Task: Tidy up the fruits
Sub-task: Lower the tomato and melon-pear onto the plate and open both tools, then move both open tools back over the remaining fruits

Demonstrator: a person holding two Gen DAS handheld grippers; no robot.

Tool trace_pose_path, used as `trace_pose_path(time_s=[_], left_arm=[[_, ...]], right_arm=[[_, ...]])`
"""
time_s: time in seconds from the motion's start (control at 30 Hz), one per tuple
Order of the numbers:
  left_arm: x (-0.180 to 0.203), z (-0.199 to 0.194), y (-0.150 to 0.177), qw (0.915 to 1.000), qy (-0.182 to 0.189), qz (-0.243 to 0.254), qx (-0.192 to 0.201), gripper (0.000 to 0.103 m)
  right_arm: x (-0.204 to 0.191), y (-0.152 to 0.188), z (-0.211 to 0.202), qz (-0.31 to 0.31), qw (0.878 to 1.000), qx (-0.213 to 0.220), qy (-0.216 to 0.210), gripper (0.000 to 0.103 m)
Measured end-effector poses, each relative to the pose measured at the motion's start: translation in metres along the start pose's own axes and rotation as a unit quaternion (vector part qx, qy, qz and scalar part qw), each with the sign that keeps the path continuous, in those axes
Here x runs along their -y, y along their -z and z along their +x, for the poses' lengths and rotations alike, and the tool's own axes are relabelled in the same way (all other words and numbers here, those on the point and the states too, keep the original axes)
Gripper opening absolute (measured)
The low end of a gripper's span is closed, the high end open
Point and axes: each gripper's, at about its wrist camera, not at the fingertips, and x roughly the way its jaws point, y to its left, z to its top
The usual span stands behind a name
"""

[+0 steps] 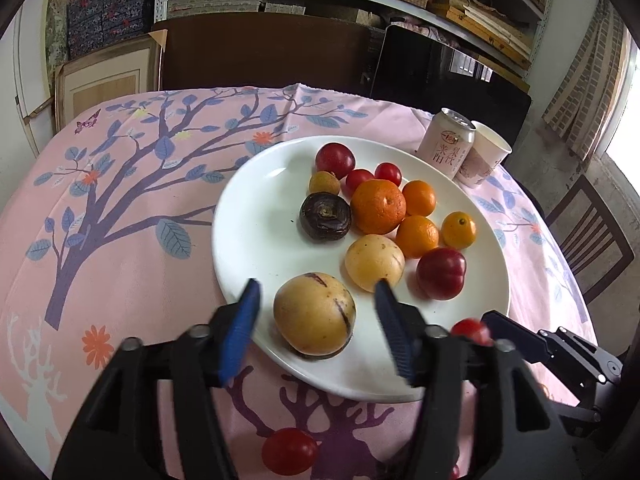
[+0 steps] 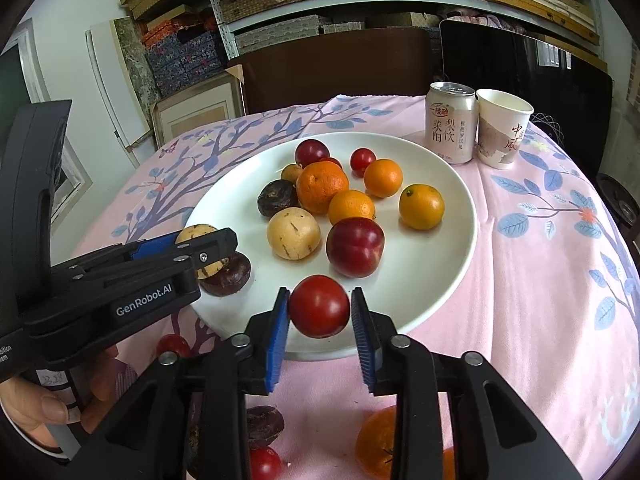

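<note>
A white plate (image 1: 256, 240) (image 2: 452, 248) holds several fruits: oranges (image 1: 378, 206) (image 2: 327, 186), red plums (image 1: 440, 273) (image 2: 355, 246), yellow melons and dark passion fruits (image 1: 325, 217). My left gripper (image 1: 318, 294) is open around a yellow melon (image 1: 315, 313) at the plate's near edge, its pads apart from the fruit. In the right wrist view it (image 2: 216, 248) sits over that melon (image 2: 196, 234) and a dark passion fruit (image 2: 228, 278). My right gripper (image 2: 320, 306) is shut on a red cherry tomato (image 2: 319, 306) above the plate's near rim; that tomato also shows in the left wrist view (image 1: 470, 330).
A drink can (image 1: 448, 142) (image 2: 451, 122) and a paper cup (image 1: 484, 152) (image 2: 502, 132) stand behind the plate. Loose on the pink cloth near me lie cherry tomatoes (image 1: 289, 456) (image 2: 173, 346), a passion fruit (image 2: 264, 426) and an orange (image 2: 376, 444). Chairs and shelves stand beyond the table.
</note>
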Motion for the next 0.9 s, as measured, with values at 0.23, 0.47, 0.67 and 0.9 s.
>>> trace_pose_path(time_s=[0.23, 0.47, 0.67, 0.9], left_arm=[[-0.005, -0.026, 0.006, 0.9997, 0.006, -0.004, 0.022, 0.082], [-0.023, -0.052, 0.032, 0.9995, 0.014, -0.021, 0.019, 0.087], [-0.026, -0.069, 0.057, 0.9998, 0.014, -0.009, 0.012, 0.089], [-0.024, -0.074, 0.083, 0.9998, 0.016, 0.015, 0.002, 0.091]], right_arm=[[0.005, 0.012, -0.023, 0.003, 1.000, 0.009, -0.011, 0.051], [0.025, 0.039, -0.056, 0.024, 0.999, 0.022, -0.015, 0.056], [0.039, 0.067, -0.077, 0.037, 0.999, 0.027, -0.007, 0.057], [0.051, 0.095, -0.091, 0.040, 0.999, 0.017, 0.014, 0.057]])
